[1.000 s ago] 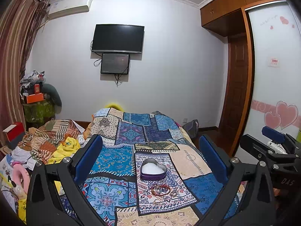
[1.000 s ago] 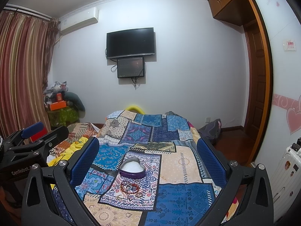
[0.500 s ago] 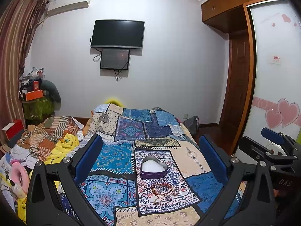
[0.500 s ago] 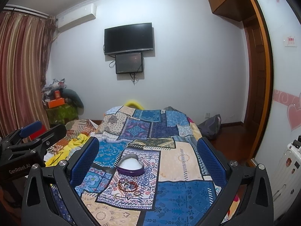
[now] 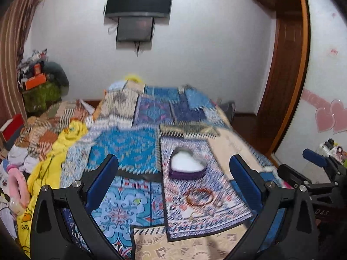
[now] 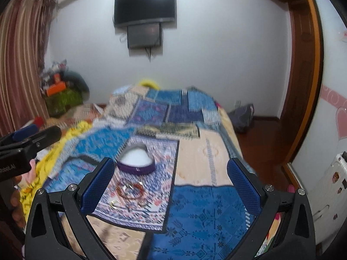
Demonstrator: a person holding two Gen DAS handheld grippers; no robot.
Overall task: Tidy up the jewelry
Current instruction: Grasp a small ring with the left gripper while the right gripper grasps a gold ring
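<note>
On the bed (image 5: 134,151), bracelets (image 5: 198,197) lie outside the empty heart box (image 5: 187,165); both claws, left (image 5: 173,179) and right (image 6: 171,182), spread, hold nothing.

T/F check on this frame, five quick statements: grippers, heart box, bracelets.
1. Both the left gripper and the right gripper are open and empty. True.
2. The heart-shaped box has its lid on. False: it is open, showing a white lining.
3. The bracelets lie on the bedspread, nearer the camera than the box. True.
4. A bracelet is already inside the box. False: none shows in it.
5. The TV stands on the bed. False: it is wall-mounted.
</note>
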